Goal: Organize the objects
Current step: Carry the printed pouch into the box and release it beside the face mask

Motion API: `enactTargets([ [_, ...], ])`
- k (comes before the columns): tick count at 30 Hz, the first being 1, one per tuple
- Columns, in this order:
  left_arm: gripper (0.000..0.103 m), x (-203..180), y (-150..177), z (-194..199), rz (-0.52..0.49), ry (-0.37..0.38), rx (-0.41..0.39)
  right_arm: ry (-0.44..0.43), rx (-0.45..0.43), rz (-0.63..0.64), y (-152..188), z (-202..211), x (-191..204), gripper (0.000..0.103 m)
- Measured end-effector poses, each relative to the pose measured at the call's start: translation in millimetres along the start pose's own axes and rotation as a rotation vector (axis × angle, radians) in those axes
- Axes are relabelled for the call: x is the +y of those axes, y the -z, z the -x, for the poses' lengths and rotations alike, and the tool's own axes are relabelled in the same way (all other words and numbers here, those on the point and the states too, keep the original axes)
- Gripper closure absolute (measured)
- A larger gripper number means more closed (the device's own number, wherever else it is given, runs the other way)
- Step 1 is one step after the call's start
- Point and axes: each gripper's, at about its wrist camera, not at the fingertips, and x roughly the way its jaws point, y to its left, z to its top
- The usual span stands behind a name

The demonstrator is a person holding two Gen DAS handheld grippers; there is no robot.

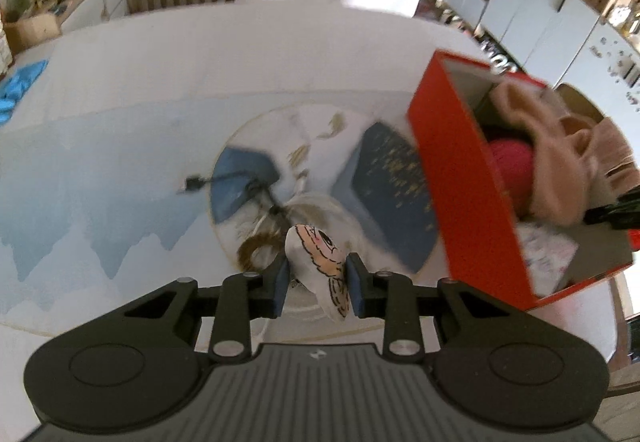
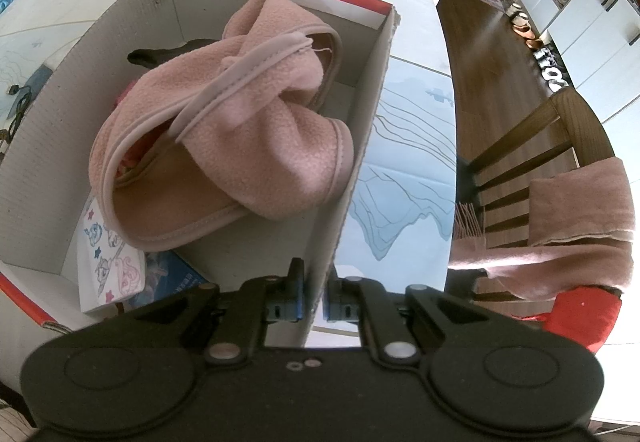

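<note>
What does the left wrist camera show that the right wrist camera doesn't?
Only the left wrist view shows the left gripper clamping a small white cartoon-printed cloth piece.

Only the right wrist view shows the right gripper pinching the box's cardboard wall.

Both show the red cardboard box and the pink fleece garment in it.

A fleece garment (image 2: pixel 224 114) lies in the box (image 2: pixel 360 146), which stands on the table (image 1: pixel 120 82) right of the cable (image 1: pixel 224 178).
</note>
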Motion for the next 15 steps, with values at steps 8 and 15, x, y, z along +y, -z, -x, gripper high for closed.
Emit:
enactTargets([
  [8,0.074,-50.4,-23.8,23.9,-0.104,0.127,-0.049,-0.003,-0.003,0.002,0.2,0.1,-0.2,0.096],
  [15,0.074,-108.0,-28.5,19.4,-0.263,0.233,-0.017,-0.002,-0.008,0.002,1.3,0.3,-0.3,0.096],
])
